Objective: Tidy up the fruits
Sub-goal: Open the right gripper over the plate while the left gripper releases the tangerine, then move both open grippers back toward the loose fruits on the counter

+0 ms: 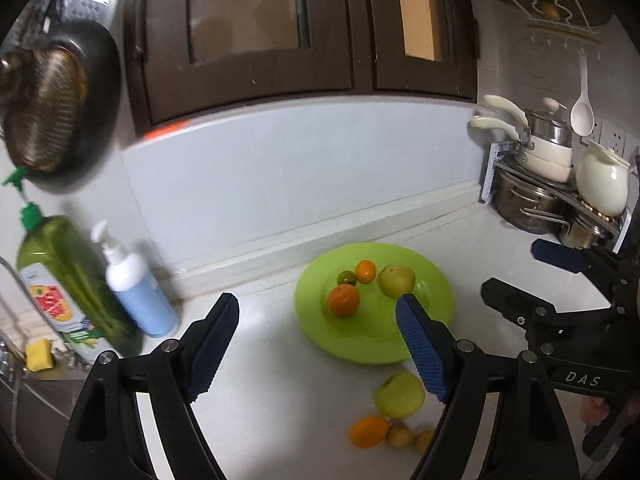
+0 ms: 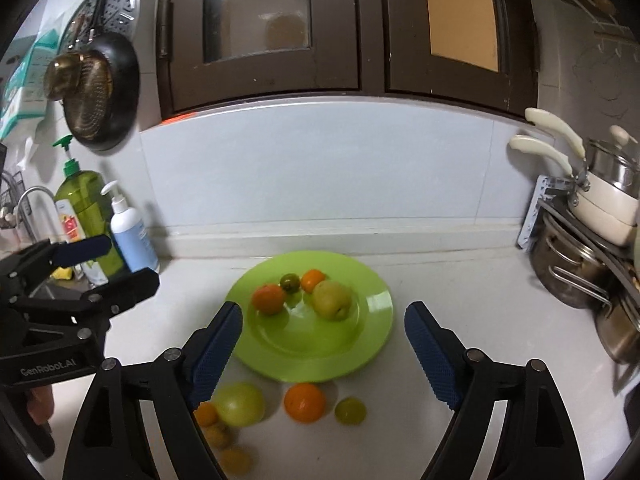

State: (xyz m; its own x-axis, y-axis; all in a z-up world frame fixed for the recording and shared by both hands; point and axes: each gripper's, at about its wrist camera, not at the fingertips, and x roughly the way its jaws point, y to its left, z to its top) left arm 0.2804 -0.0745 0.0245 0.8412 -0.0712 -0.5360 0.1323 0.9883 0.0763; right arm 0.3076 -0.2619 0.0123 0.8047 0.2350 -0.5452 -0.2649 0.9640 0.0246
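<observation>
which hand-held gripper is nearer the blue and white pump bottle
Left. The left hand-held gripper hangs open just right of the pump bottle; the right hand-held gripper, also open, is farther right, on the other side of the green plate.

Plate [image 2: 376, 312]: lime-green plastic by the look, glossy, smooth, light glare on rim.
Countertop [image 2: 460, 280]: white, smooth, low sheen, stone-like.
Backsplash [image 2: 320, 168]: pale tile, smooth, semi-gloss.
Cabinet doors [image 2: 372, 40]: dark brown wood, worn satin finish w/ small chips; glass panes.
Left gripper [image 1: 318, 310], right gripper [image 2: 324, 318]: matt black plastic arms, bare metal rivets; pads [image 2: 428, 344] blue, knurled, rubbery.
Oranges, e.g. [image 2: 305, 402]: dimpled skin, slight shine.
Green apple [image 2: 240, 404]: smooth, waxy.
Pots [image 2: 568, 276]: stainless steel, polished, reflective.
Soap bottle [image 2: 86, 208]: translucent green plastic, glossy, paper label.
Pump bottle [image 2: 132, 236]: opaque white/blue plastic, matt.
</observation>
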